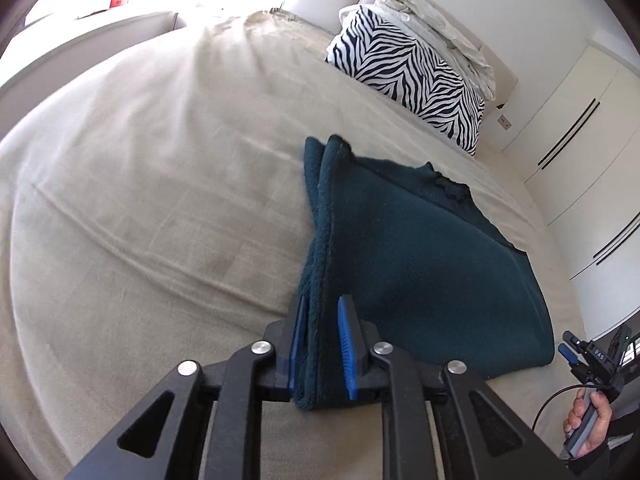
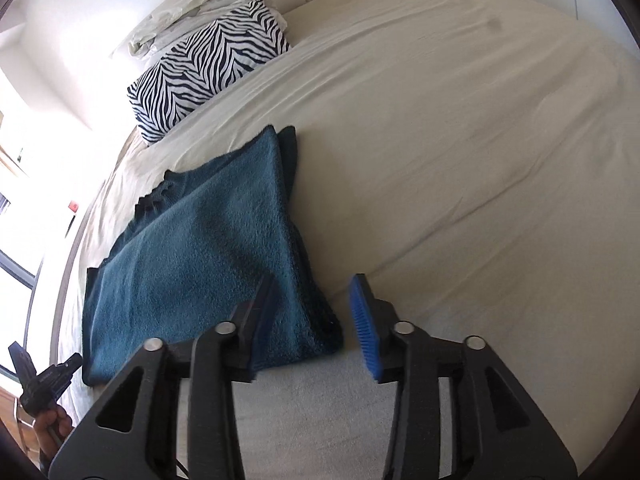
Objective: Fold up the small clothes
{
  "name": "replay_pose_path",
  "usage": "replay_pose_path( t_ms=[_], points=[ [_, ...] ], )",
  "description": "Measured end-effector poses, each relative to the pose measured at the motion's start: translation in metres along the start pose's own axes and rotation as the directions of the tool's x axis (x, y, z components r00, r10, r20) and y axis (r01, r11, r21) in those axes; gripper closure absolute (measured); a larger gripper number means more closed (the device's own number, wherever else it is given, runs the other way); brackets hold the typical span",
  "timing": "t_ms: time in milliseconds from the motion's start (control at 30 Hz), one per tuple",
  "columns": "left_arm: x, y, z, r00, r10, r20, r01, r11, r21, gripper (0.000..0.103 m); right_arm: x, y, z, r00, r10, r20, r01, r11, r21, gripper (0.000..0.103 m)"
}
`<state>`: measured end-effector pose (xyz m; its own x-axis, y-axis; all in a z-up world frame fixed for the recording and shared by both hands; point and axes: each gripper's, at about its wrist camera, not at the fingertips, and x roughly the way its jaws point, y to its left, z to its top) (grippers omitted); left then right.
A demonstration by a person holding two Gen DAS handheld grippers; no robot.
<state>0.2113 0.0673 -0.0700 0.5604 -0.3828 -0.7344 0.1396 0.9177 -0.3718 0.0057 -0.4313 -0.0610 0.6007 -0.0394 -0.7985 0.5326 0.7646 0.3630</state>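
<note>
Dark teal fleece garment (image 1: 420, 248), folded flat, lies on the beige bed cover (image 1: 140, 200), its near corners at both grippers, with a zebra-print pillow (image 1: 408, 76) and crumpled white bedding (image 1: 440, 24) well beyond it by the headboard. Left gripper (image 1: 322, 344): blue pads slightly apart, doubled fleece edge between them, touching the left pad, gap at the right one, not clamped. Right gripper (image 2: 316, 320): jaws wide apart over the garment's near right corner, the right blue pad (image 2: 364, 328) clear of the cloth, left one over the fleece.
</note>
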Motion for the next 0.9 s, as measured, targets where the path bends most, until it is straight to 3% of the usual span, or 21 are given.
replay_pose_path(
  t_ms=[167,233,333,400,500,600,667,767,833,900],
  points=[
    [0.014,-0.056,0.036,0.996,0.031,0.079,-0.043,0.987,0.157,0.058,-0.004,0.052,0.031,0.991,0.133,0.025,-0.132,0.99,-0.058,0.049],
    [0.038,-0.073,0.054,0.995,0.057,0.081,-0.072,0.979,0.192,0.058,0.012,0.083,0.043,0.976,0.217,-0.012,-0.218,0.974,-0.062,0.049],
    [0.075,-0.092,0.071,0.993,0.096,0.067,-0.109,0.967,0.232,0.058,0.051,0.129,0.055,0.939,0.335,-0.071,-0.339,0.939,-0.057,0.049],
    [0.1,-0.096,0.078,0.99,0.136,0.043,-0.142,0.958,0.248,0.058,0.083,0.155,0.059,0.926,0.357,-0.118,-0.364,0.931,-0.035,0.049],
    [0.137,-0.085,0.077,0.983,0.182,-0.026,-0.171,0.957,0.234,0.058,0.134,0.18,0.057,0.87,0.453,-0.197,-0.45,0.891,0.061,0.049],
    [0.148,-0.079,0.07,0.988,0.154,0.008,-0.151,0.959,0.241,0.056,0.178,0.194,0.051,0.84,0.484,-0.245,-0.469,0.875,0.122,0.052],
    [0.148,-0.081,0.068,0.986,0.163,0.024,-0.164,0.951,0.261,0.055,0.194,0.192,0.048,0.854,0.461,-0.241,-0.448,0.887,0.112,0.06],
    [0.149,-0.08,0.066,0.987,0.155,0.033,-0.158,0.95,0.268,0.055,0.201,0.174,0.053,0.84,0.503,-0.202,-0.479,0.864,0.157,0.072],
    [0.15,-0.079,0.067,0.988,0.149,0.035,-0.153,0.952,0.266,0.055,0.2,0.152,0.061,0.839,0.52,-0.161,-0.493,0.851,0.182,0.073],
    [0.15,-0.08,0.067,0.988,0.152,0.04,-0.157,0.949,0.272,0.055,0.194,0.129,0.071,0.853,0.509,-0.111,-0.481,0.852,0.208,0.072]
  ],
)
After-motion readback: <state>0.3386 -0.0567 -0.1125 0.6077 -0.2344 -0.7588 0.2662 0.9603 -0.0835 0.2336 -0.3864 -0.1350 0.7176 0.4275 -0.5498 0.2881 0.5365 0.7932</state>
